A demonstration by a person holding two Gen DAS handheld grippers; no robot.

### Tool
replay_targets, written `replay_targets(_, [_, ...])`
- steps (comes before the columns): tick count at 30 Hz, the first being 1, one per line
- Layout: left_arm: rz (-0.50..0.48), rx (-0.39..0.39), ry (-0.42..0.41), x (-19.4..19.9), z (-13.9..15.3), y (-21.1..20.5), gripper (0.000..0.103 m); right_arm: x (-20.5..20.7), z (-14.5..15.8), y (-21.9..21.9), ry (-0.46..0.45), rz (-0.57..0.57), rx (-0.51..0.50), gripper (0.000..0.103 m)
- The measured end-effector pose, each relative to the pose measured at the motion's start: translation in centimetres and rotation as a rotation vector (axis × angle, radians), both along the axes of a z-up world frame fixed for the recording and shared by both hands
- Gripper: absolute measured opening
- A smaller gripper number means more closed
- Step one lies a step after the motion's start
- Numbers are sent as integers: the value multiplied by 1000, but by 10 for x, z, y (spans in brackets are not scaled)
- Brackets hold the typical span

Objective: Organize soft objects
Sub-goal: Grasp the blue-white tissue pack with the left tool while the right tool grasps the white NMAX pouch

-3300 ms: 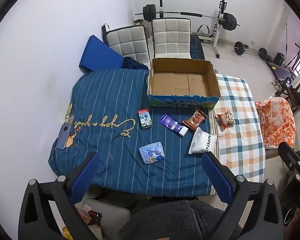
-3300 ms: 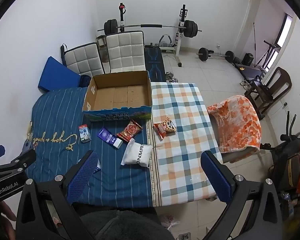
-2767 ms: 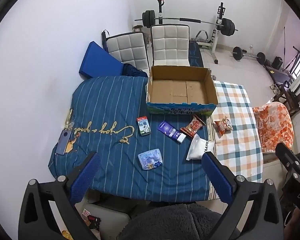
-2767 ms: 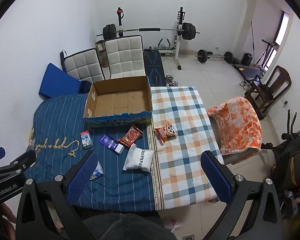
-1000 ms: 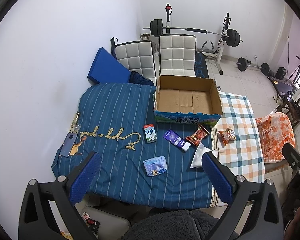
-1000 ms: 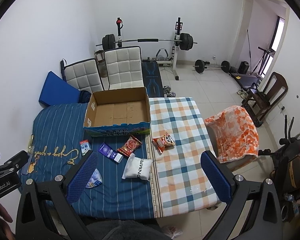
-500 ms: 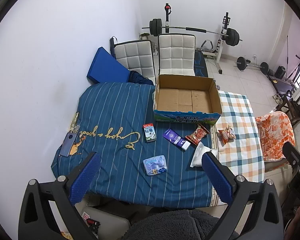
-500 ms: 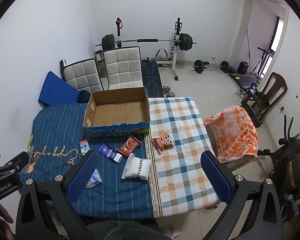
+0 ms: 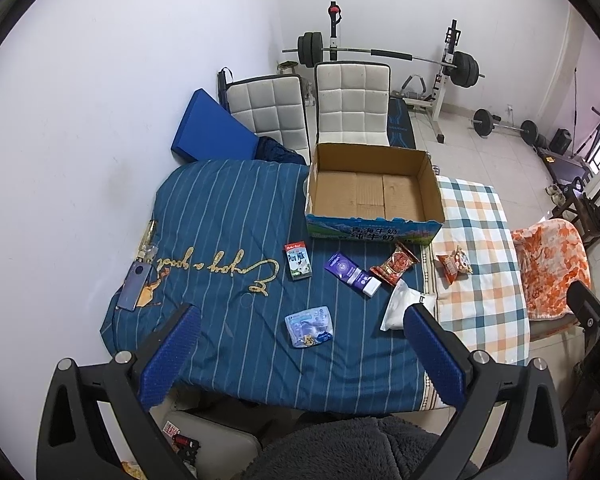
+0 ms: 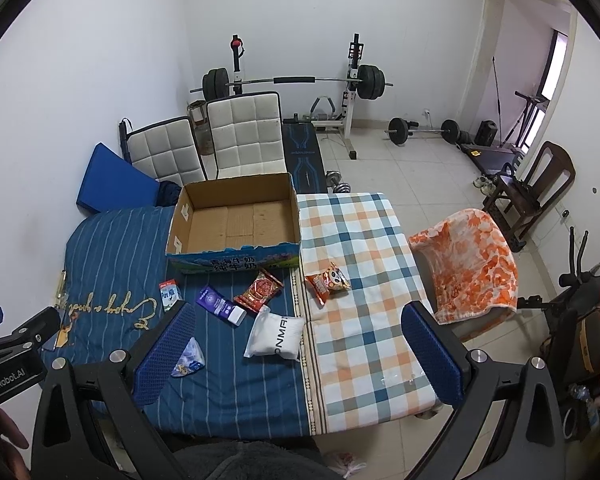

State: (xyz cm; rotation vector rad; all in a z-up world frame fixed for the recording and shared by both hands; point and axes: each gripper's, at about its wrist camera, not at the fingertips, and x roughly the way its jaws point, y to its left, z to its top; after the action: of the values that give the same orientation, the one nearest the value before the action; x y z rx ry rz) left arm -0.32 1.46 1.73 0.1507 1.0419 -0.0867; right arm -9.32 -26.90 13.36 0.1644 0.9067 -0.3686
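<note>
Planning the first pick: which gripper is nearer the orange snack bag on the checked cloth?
Right. The right gripper hangs nearly in line with the orange snack bag; the left gripper sits farther left, over the blue striped side.

both tongs, left [image 9: 300,344] and right [image 10: 298,342], gape wide, holding nothing.

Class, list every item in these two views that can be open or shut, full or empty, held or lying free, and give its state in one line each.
Cardboard box: open on top, empty.
Left tongs: open, holding nothing.
Right tongs: open, holding nothing.
White pouch: lying free on the blue cover.
Purple tube: lying flat, cap on.
Milk carton: lying flat.
Red snack packet: lying free.
Orange snack packet: lying on the checked cloth.
</note>
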Motion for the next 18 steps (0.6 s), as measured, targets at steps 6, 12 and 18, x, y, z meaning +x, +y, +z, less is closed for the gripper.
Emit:
replay_targets(6, [31,19,26,30,-30,1,103,19,-27,-18,58,-31,18,103])
replay_targets(12, [86,84,97,78,-90,6,103,69,-113,-48,222,-38,78,103])
replay_targets(18, [115,137,235,123,-181,13,103,122,-249,-71,438,-71,230,103])
